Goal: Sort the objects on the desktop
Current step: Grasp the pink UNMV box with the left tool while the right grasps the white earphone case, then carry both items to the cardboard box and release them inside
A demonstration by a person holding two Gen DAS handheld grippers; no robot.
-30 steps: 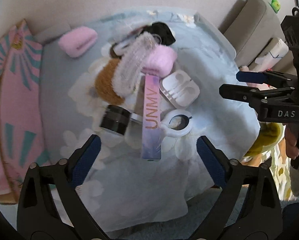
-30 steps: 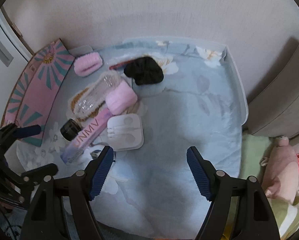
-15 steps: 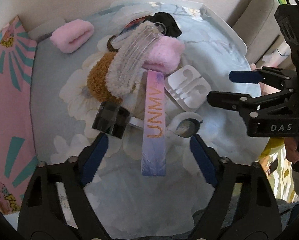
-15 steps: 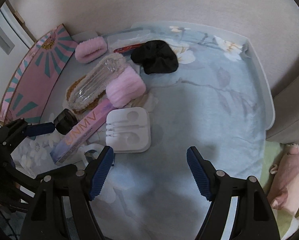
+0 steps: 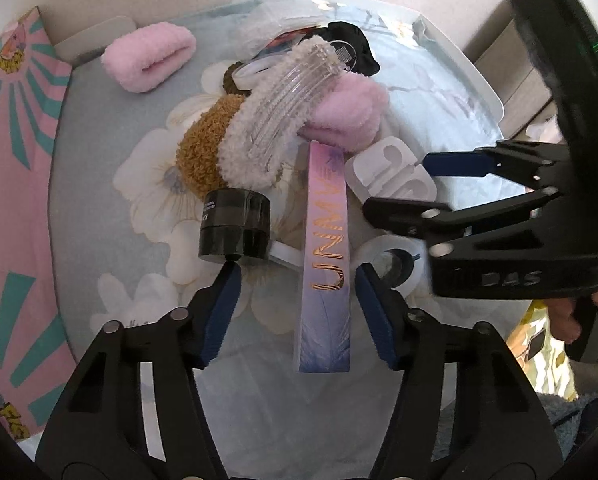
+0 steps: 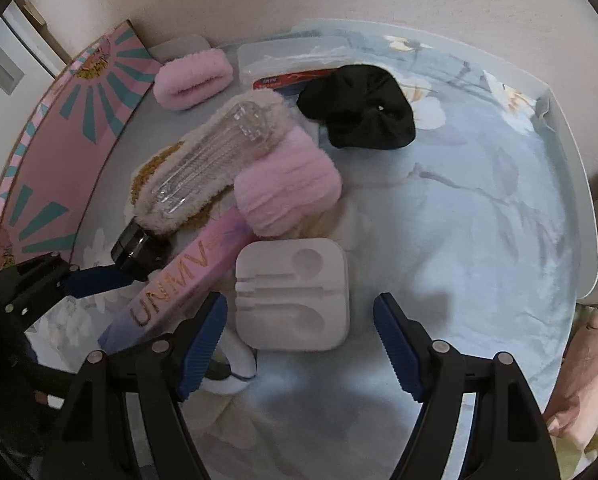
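Note:
A pile of objects lies on a blue floral cloth. A long pink-purple UNMV box [image 5: 326,256] [image 6: 179,288] lies between the fingers of my open left gripper [image 5: 297,312]. A black jar [image 5: 235,226] [image 6: 139,246] stands just beyond the left finger. My open right gripper [image 6: 299,344] straddles a white earphone case [image 6: 293,294] [image 5: 391,174]. A fluffy hair clip [image 5: 283,112] [image 6: 215,156], a brown fluffy clip [image 5: 203,148], two pink fluffy items [image 5: 149,58] [image 6: 287,184] and a black scrunchie [image 6: 359,108] lie beyond.
A pink and teal patterned box [image 5: 15,184] [image 6: 71,140] stands along the left. A white ring-shaped object [image 5: 395,264] [image 6: 229,372] lies near the UNMV box. A clear packet [image 6: 291,66] lies at the back. The white tray rim [image 6: 579,208] edges the right side.
Both grippers have moved forward and down toward the pile. My left gripper's fingers have narrowed around the UNMV box. The right gripper now straddles the earphone case.

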